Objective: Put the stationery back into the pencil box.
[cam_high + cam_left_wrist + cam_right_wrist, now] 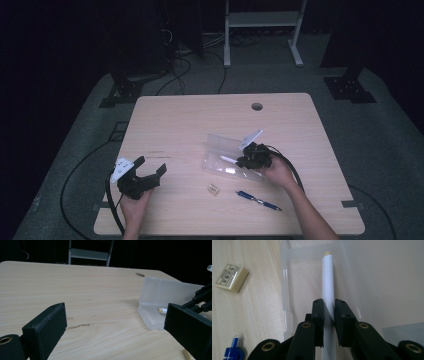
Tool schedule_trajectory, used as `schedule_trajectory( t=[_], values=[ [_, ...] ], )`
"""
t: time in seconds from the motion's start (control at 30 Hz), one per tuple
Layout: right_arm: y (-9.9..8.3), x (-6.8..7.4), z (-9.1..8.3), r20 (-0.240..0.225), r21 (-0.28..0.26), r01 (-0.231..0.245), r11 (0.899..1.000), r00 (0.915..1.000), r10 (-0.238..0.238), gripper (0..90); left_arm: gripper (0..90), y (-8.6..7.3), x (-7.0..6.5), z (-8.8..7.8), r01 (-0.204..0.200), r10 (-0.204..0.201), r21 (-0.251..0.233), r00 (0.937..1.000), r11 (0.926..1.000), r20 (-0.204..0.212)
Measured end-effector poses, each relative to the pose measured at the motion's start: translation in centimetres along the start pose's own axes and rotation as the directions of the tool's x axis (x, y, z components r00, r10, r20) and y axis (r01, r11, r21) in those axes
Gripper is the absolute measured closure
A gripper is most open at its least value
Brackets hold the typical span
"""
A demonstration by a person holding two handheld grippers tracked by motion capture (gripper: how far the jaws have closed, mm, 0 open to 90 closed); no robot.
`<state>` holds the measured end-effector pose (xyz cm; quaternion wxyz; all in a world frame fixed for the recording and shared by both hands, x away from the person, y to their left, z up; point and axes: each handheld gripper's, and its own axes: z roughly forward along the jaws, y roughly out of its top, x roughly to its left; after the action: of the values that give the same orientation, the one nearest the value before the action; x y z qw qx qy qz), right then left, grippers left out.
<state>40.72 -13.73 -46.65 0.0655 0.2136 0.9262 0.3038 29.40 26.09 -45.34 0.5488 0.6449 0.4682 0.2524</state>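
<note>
We hold the right gripper (pixel 329 315) over the open clear plastic case (pixel 287 290), its 2 jaws pinched narrow on a white pen (pixel 327 282). The pen lies lengthwise inside the case's tray, its pale cap end pointing away from us toward the far wall. In the high view the case (pixel 220 147) sits right of the table's (pixel 200 115) centre, lid tilted up behind the tray, with the right gripper (pixel 246 161) at its right edge. Our left gripper (pixel 150 167) rests at the table's left front, well apart from the case, its jaws spread wide with nothing between them. A small eraser (pixel 213 189) and a blue pen (pixel 257 200) lie just in front of the case.
</note>
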Motion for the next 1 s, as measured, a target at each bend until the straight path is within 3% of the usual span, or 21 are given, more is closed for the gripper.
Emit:
schedule_trajectory(
  t=[0.6,1.0],
  values=[
    [-0.4,-0.2,0.4,-0.010,0.000,-0.036,0.999,0.9993,0.036,75.5,3.4,0.0,0.0,-0.1,-0.001,0.001,-0.001,1.0000,1.0000,0.000],
    [-0.5,0.2,-1.2,0.000,-0.049,-0.035,0.998,0.9994,0.035,70.1,3.4,0.0,0.0,0.0,-0.003,0.003,-0.001,1.0000,1.0000,-0.001]
  ],
)
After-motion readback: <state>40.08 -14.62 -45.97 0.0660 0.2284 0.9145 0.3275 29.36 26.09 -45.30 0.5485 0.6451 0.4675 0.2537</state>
